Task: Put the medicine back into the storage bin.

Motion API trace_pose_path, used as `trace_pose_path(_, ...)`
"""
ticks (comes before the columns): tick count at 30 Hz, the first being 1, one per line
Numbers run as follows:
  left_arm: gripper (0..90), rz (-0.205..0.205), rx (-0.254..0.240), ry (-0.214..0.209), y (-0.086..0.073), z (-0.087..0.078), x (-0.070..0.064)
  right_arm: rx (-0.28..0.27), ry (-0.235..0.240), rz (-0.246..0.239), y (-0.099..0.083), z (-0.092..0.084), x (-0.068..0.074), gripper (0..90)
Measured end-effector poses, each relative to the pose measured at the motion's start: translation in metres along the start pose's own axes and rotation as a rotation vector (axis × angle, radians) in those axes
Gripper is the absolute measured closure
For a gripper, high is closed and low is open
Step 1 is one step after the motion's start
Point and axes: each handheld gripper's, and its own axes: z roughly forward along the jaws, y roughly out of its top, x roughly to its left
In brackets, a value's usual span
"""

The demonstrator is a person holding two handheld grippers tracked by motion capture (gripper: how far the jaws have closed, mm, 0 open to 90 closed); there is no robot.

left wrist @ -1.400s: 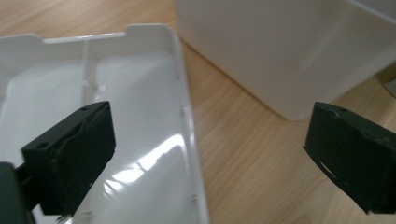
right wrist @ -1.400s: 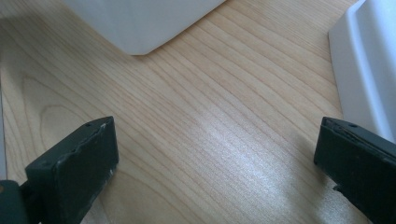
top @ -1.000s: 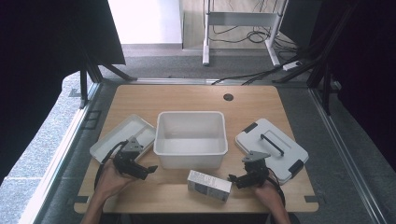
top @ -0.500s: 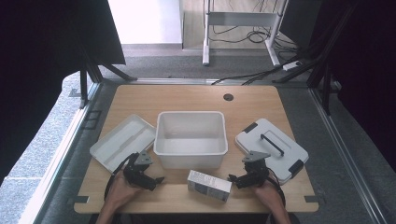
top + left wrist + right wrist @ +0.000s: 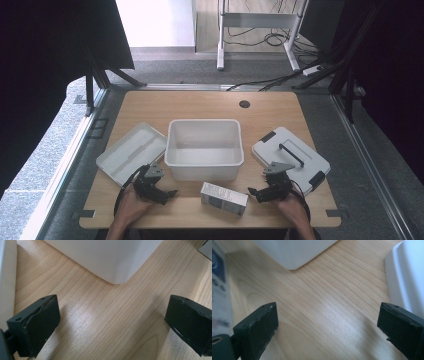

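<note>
My left claw (image 5: 167, 193) hangs wide open over bare surface (image 5: 200, 102), holding nothing, just in front of the white tub (image 5: 204, 148). Between my claws lies the small box (image 5: 223, 198), flat, pale with dark print. My right claw (image 5: 253, 191) gapes empty too, just beside that box.

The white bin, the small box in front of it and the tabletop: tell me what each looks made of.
White bin: probably moulded plastic, smooth and slightly glossy, with rounded corners and a rolled rim.
Small box: looks like printed cardboard, with sharp folded edges and a label-like face; the print is too small to read.
Tabletop: light wood or wood-look laminate, with clear grain lines and a soft satin sheen in the gripper views.
</note>
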Motion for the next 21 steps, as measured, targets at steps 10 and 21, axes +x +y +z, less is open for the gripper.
trace_pose_path(10,0.0,0.002,0.0,-0.002,0.0,0.0,-0.001,0.038,0.027,-0.033,-0.001,-0.034,0.01,4.2)
trace_pose_path(21,0.0,0.007,0.002,-0.005,0.0,0.0,-0.002,0.123,0.133,-0.128,0.007,-0.051,0.042,1.4)
